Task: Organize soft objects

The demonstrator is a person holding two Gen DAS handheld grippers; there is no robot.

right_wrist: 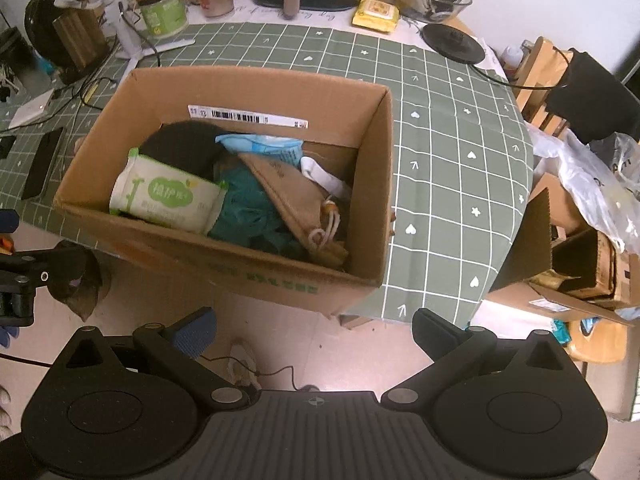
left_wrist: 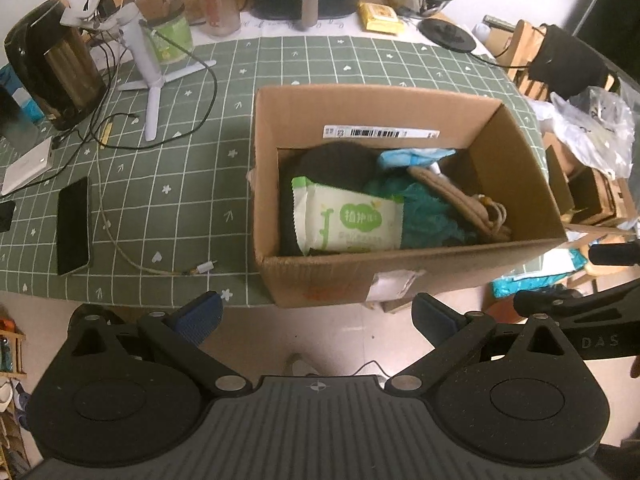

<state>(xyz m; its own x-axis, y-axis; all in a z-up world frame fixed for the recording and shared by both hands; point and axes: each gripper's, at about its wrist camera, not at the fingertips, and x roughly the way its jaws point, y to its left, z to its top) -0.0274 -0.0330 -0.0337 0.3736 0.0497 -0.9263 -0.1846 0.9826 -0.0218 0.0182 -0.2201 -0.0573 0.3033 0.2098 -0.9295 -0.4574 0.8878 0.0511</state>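
Observation:
An open cardboard box (left_wrist: 352,108) (right_wrist: 256,88) stands on the green checked tablecloth (left_wrist: 180,168) (right_wrist: 448,184) at the table's near edge. Inside lie a white and green tissue pack (left_wrist: 348,220) (right_wrist: 166,198), a black soft item (left_wrist: 336,160) (right_wrist: 184,146), a teal cloth (left_wrist: 428,216) (right_wrist: 248,208), a tan drawstring pouch (left_wrist: 452,196) (right_wrist: 296,196), a light blue packet (left_wrist: 412,157) (right_wrist: 264,146) and a white item (right_wrist: 324,178). My left gripper (left_wrist: 318,314) and right gripper (right_wrist: 314,332) both hover open and empty, off the table's edge in front of the box.
A phone (left_wrist: 73,226) and cables (left_wrist: 120,240) lie left of the box. A white tripod (left_wrist: 150,72), dark kettle (left_wrist: 56,64), jars and a yellow wipes pack (right_wrist: 376,14) crowd the back. Chairs, bags and boxes (right_wrist: 580,256) stand to the right. The floor (right_wrist: 304,340) is below.

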